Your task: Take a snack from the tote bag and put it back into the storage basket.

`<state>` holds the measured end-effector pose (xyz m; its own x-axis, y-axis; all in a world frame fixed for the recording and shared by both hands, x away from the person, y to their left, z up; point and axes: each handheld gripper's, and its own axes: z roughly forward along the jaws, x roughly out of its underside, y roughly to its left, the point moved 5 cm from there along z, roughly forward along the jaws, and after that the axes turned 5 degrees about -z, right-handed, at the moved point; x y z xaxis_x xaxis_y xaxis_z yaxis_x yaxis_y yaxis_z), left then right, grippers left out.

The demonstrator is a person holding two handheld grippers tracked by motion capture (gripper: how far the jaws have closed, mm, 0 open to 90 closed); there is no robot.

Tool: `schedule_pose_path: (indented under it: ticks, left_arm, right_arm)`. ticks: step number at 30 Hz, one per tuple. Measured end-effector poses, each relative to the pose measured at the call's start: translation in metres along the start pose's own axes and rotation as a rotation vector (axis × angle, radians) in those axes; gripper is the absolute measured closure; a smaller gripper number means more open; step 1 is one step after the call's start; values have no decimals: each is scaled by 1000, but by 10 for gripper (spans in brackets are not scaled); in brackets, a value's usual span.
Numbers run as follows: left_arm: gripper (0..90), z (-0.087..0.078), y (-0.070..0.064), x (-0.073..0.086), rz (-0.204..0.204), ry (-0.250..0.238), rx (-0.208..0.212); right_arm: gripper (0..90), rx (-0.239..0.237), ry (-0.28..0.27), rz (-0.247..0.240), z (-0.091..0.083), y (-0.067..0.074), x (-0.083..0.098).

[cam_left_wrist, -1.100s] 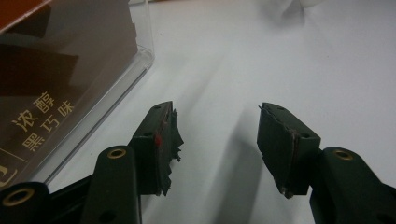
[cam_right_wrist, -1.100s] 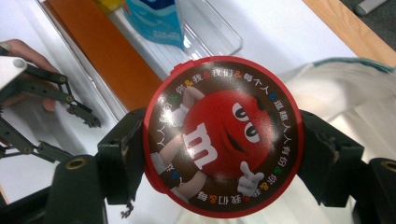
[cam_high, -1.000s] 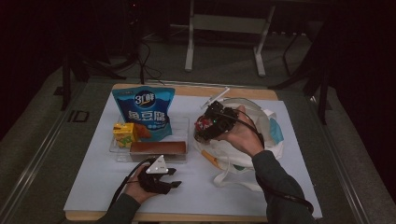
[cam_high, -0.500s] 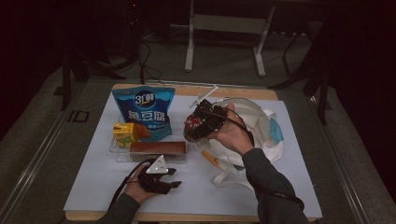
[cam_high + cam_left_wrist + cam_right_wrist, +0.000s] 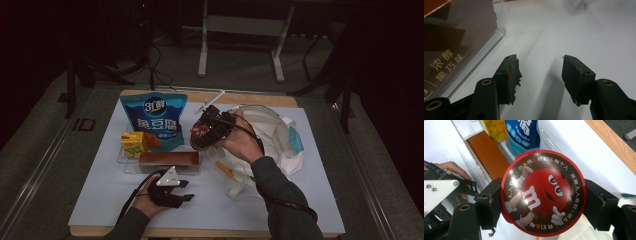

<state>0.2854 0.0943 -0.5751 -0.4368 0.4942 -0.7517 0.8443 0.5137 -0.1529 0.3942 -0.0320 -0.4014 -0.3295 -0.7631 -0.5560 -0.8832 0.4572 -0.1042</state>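
The right gripper (image 5: 541,202) pinches a round red candy tin with a cartoon face (image 5: 543,192) by its rim, raised above the middle of the white-covered worktop (image 5: 100,195), just right of the clear plastic tray (image 5: 130,162) holding a brown chocolate box (image 5: 169,159). A blue tofu pouch (image 5: 159,117) stands at the tray's far side. Near left, the left gripper (image 5: 540,75) rests on the worktop beside the tray, spread and empty.
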Motion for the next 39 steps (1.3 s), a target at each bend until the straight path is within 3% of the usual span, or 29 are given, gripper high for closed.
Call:
schedule_pose_path:
  ticks: [25, 39]
  left_arm:
    - [463, 0, 0, 0, 3, 0, -1]
    - [463, 0, 0, 0, 7, -1, -2]
  right_arm:
    - [260, -9, 0, -16, 25, 7, -16]
    - [260, -16, 2, -2, 42, 8, -19]
